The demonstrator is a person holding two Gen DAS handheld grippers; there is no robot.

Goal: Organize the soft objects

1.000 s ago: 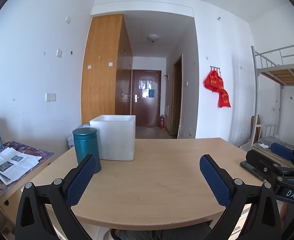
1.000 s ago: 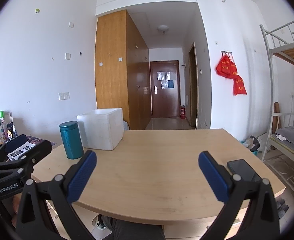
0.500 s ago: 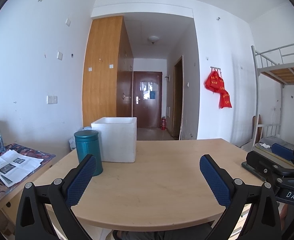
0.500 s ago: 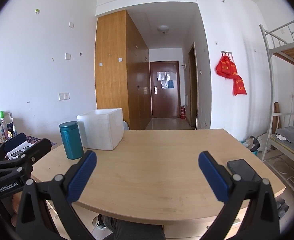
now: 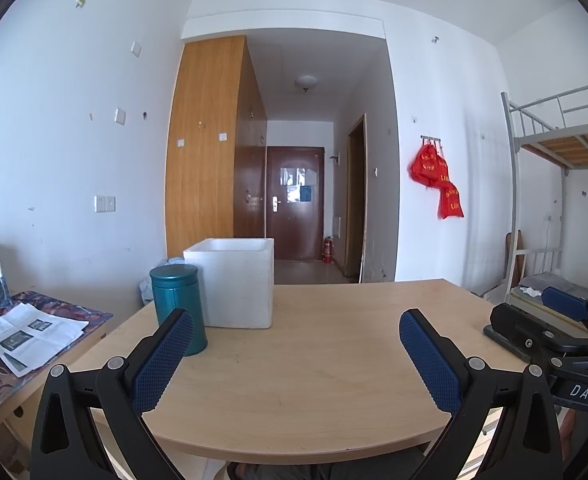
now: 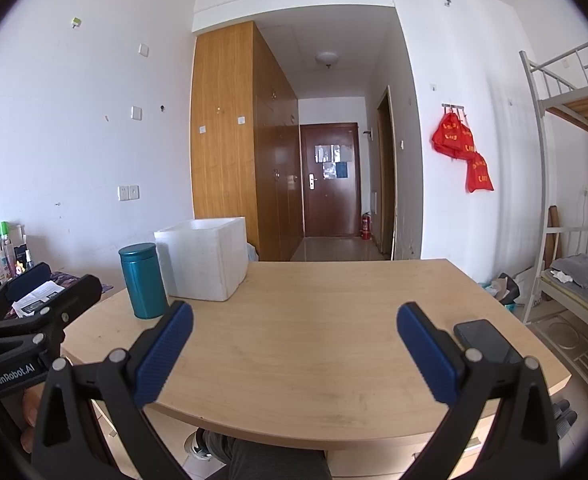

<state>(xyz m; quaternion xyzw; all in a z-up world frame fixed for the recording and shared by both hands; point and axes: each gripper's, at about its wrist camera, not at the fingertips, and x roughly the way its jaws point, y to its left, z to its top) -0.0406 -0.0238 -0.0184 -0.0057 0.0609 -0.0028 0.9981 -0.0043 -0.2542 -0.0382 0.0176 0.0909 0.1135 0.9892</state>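
A white foam box [image 5: 236, 282] [image 6: 204, 264] stands open-topped at the far left of the wooden table [image 5: 314, 368] [image 6: 314, 344], with a teal lidded canister [image 5: 178, 308] [image 6: 142, 280] just in front and left of it. My left gripper [image 5: 296, 356] hovers open above the near edge of the table, nothing between its blue pads. My right gripper [image 6: 294, 350] is open too, empty, at the same height on the right. No soft object shows on the table. What the box holds is hidden.
A black phone [image 6: 486, 342] lies at the table's right edge. A lower side table [image 5: 34, 332] with a newspaper and bottles stands to the left. Red bags [image 5: 436, 176] hang on the right wall, a bunk bed [image 6: 574, 184] beyond. A person's legs show under the table.
The left wrist view has tilted slightly upward, so the box and canister sit lower in frame. The right gripper has barely moved. Both stay open.
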